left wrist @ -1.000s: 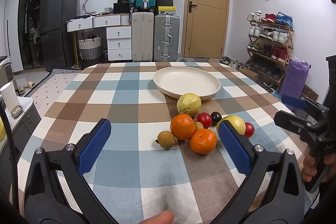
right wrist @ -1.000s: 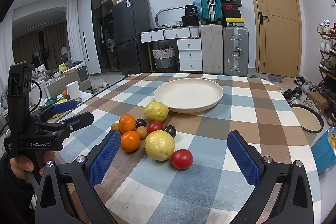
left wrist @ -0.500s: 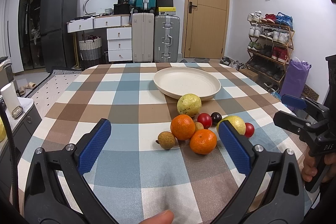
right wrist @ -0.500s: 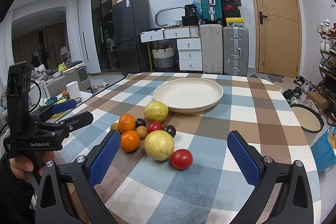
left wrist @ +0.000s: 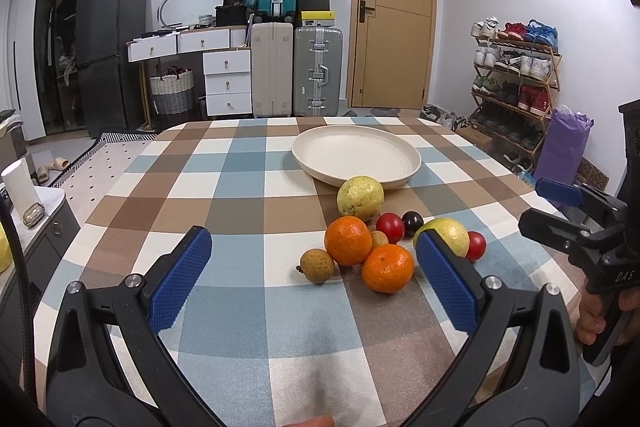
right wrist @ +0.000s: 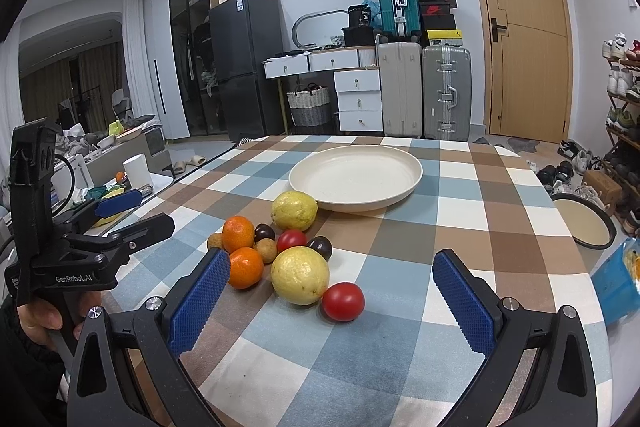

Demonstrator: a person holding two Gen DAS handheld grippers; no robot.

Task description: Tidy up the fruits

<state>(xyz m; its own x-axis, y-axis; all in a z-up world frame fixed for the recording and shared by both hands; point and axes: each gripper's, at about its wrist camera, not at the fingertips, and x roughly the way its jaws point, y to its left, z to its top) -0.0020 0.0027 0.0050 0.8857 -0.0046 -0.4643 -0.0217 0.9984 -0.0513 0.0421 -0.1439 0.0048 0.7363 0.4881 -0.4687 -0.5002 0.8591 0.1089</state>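
Both claws hang over the near edge of the checked desk (left wrist: 248,187), jaws spread wide and gripping nothing: the left claw (left wrist: 316,275) and the right claw (right wrist: 332,291). The fruits lie in a loose cluster on the cloth just in front of the cream plate (right wrist: 356,175), which holds no fruit. A yellow guava (right wrist: 294,211) nearly touches the plate's rim; two oranges (right wrist: 239,233), a second guava (right wrist: 300,281) and a red tomato (right wrist: 343,301) sit nearer
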